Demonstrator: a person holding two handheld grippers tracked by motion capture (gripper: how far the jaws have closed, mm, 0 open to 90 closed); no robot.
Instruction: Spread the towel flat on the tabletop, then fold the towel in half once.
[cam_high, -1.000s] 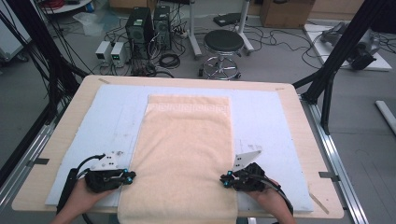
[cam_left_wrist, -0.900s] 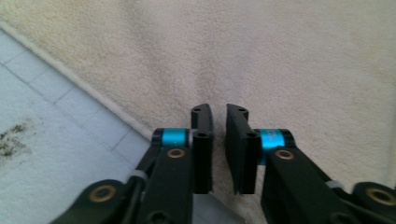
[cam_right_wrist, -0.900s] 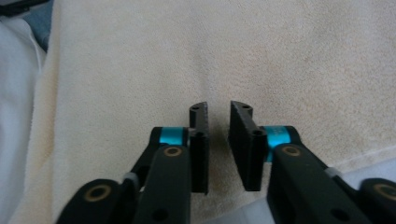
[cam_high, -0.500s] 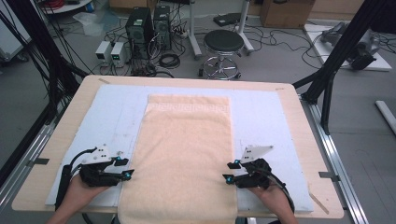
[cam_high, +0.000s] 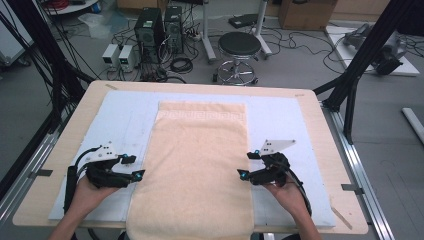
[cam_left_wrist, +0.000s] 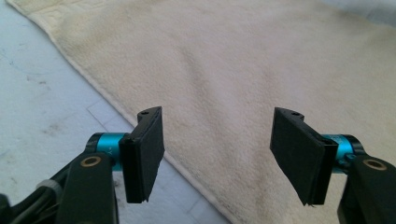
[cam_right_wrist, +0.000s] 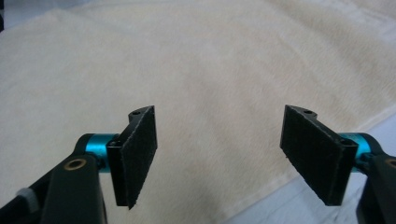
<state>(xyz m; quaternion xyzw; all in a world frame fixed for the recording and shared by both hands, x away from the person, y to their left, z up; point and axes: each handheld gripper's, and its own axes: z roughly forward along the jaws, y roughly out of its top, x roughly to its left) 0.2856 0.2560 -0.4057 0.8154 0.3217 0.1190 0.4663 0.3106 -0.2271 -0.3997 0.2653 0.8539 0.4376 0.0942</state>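
Grippers withdrawn — towel lengthwise, seemingly flat

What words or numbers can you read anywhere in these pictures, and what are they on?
None can be read.
Turquoise metal sleeve behind the left gripper's black jaw: one mark like "Y", mostly hidden.
Cream terry towel: a woven border pattern at its far end, no letters.
Black computer towers on the floor: too small to tell.

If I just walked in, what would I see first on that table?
A big cream towel lies flat down the middle of the table, hanging a bit over the near edge. A hand at each long side holds a black gripper, left gripper and right gripper, whose jaws have just been opening with nothing between them.
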